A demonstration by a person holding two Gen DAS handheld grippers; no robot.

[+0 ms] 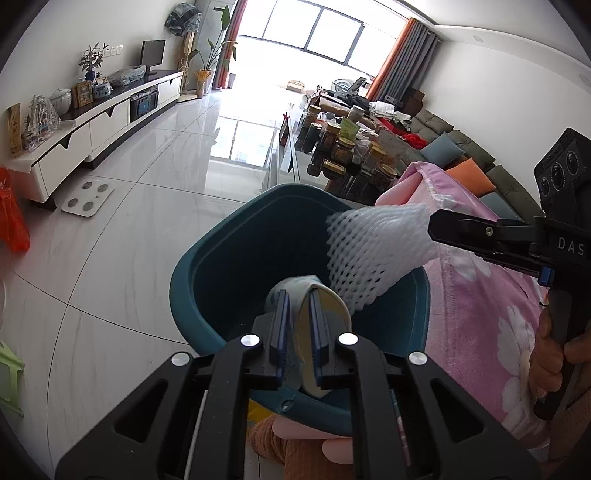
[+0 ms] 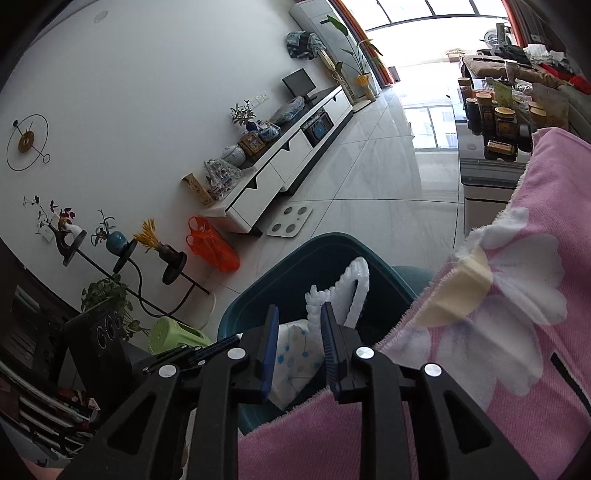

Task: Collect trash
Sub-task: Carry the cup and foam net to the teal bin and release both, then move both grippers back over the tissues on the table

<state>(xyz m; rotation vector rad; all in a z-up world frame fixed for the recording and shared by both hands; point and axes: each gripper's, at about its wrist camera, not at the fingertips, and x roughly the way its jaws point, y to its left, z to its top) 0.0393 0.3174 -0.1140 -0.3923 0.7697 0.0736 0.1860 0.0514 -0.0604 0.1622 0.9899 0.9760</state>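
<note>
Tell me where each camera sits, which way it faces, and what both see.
Left wrist: rides the left tool, looking down into the teal bin; a hand holds the right tool by white foam netting.
Right wrist: rides the right tool, facing the bin past the pink blanket.
Shared: bin, netting, blanket, TV cabinet.

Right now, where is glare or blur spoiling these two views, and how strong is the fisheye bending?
Left wrist view: the window is blown out white and its glare washes the floor below; the foam net looks slightly soft; walls and floor lines curve strongly near the edges. Right wrist view: the window overexposes the top right, the bin interior stays dark, and the room looks tilted and bent.
</note>
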